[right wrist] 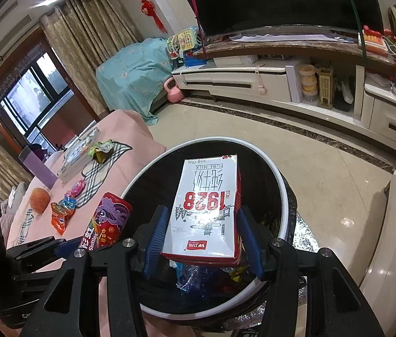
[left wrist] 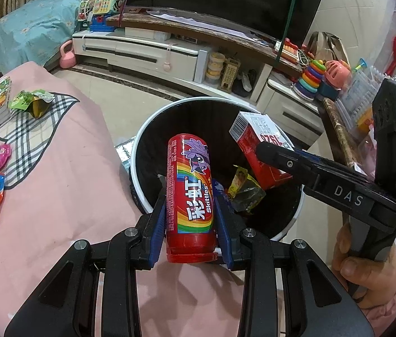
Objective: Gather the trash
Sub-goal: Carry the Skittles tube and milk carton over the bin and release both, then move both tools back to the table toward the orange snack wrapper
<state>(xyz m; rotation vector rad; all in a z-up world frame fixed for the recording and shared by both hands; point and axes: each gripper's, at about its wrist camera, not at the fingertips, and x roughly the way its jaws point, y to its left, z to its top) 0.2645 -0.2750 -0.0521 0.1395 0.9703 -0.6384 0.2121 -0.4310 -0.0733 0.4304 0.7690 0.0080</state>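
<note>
Skittles tube (left wrist: 190, 196), milk carton (right wrist: 209, 210) (apple (right wrist: 40, 200) right-cam only)

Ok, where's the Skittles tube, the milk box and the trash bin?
Skittles tube (left wrist: 189, 193): left wrist view, on its rainbow label.
Milk box (right wrist: 206, 205): right wrist view, on its white front.
Trash bin (right wrist: 278, 174): right wrist view, on its white rim.
</note>
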